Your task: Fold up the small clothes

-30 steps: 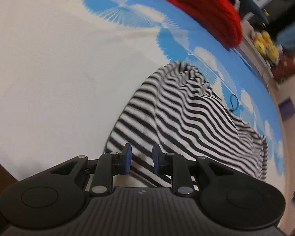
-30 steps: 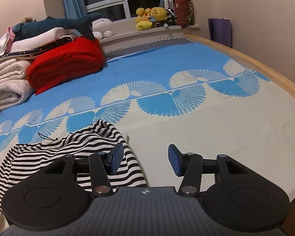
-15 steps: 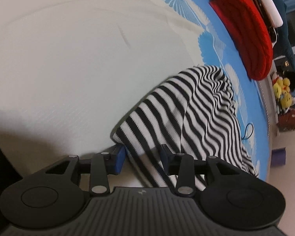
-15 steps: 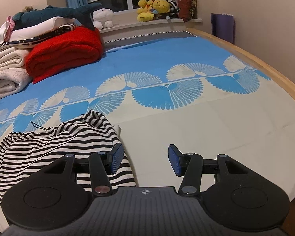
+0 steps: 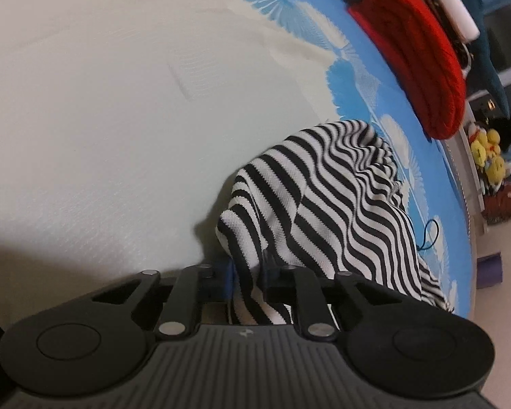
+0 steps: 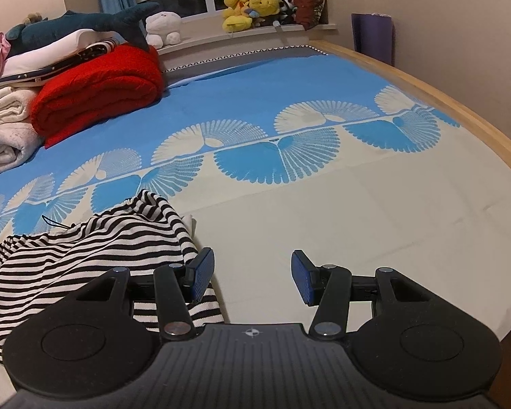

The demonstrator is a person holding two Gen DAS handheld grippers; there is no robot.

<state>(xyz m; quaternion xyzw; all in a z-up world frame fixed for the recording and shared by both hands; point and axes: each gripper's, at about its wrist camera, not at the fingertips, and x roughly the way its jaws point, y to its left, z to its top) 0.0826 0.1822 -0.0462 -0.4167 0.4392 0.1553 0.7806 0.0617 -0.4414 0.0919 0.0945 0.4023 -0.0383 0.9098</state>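
Cloth is pinched at its near corner: the left gripper (image 5: 248,281) has just been closing, and a bunched edge of the striped garment (image 5: 327,204) is now caught between its blue pads, low in the centre of the left wrist view. The garment itself is heaped in folds on the bed (image 5: 102,109), lower middle to lower right of that frame, and in the lower left of the right wrist view.

The right gripper (image 6: 252,277) is held spread and empty over bare sheet, its left pad just beside the garment's hem. For a clean fold, a second corner would best be taken by this gripper before any lift is made (one pinched corner alone tends to let knit fabric twist and sag). The pinch looks shallow and gathered, so a slow pull is advised.

Open room is plentiful: the cream part of the sheet is unoccupied across the upper left of the left view and the centre and right of the right view. The red blanket (image 6: 98,92) stands well apart, at the upper left. The wooden bed edge (image 6: 443,102) is to be respected at the right.
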